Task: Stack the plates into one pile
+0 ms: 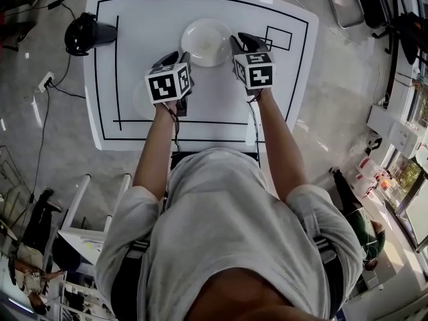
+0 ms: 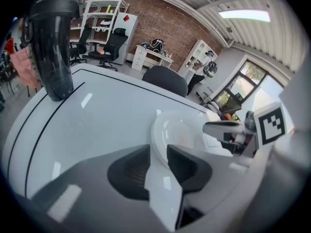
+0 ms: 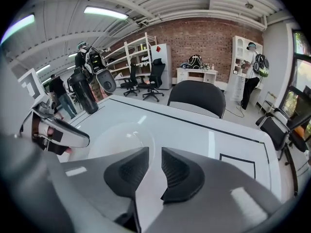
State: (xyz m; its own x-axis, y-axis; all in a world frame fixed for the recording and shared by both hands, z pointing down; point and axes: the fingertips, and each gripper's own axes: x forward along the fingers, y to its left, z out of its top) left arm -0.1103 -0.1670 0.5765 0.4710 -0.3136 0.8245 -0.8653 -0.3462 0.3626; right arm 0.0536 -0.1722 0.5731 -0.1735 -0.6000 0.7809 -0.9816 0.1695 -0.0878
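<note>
A white plate lies on the white table, far of centre. My left gripper is at its near left rim and my right gripper at its right rim. In the left gripper view the plate has its rim in the gap of the left gripper, whose jaws stand apart and do not press on it. In the right gripper view the plate reaches the right gripper, whose jaws are also parted. A pale round shape beside the left gripper may be a second plate.
A dark bottle stands at the table's far left corner, seen also as a tall bottle. Black lines and a small rectangle are marked on the tabletop. Office chairs, shelves and people are beyond the table.
</note>
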